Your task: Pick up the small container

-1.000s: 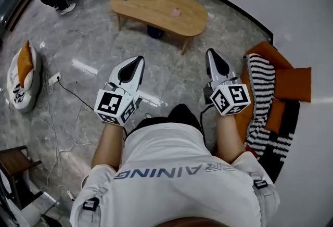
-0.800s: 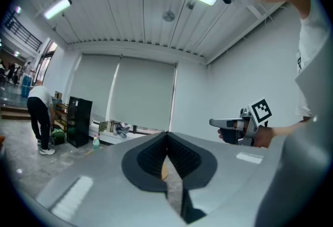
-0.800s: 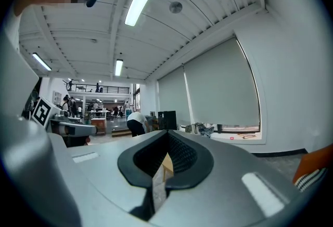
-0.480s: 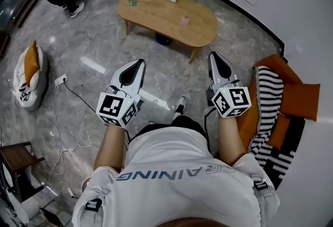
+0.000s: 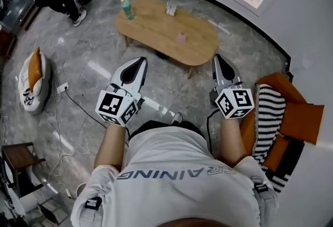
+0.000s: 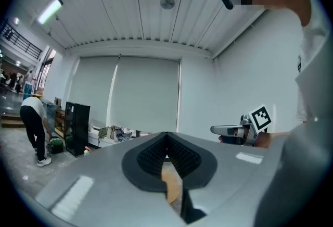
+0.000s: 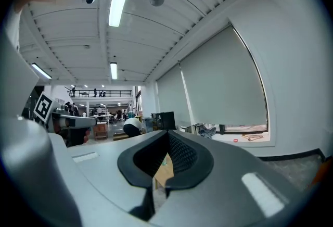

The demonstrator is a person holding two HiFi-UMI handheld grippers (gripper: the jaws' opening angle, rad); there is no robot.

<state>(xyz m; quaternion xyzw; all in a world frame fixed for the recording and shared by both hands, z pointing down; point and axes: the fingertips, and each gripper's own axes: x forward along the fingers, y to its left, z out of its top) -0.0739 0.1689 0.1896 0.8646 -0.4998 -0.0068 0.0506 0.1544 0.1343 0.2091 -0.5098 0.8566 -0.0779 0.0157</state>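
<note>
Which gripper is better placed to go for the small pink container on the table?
Right, marginally: the right gripper sits slightly nearer the small pink container than the left gripper. Both are shut and empty, so either must open first.

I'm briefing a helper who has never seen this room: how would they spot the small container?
Find the oval wooden table on the grey floor. The small container sits alone right of its middle. Unlike the tall green bottle at the left end and the pale holder at the far edge, it is low and pink.
</note>
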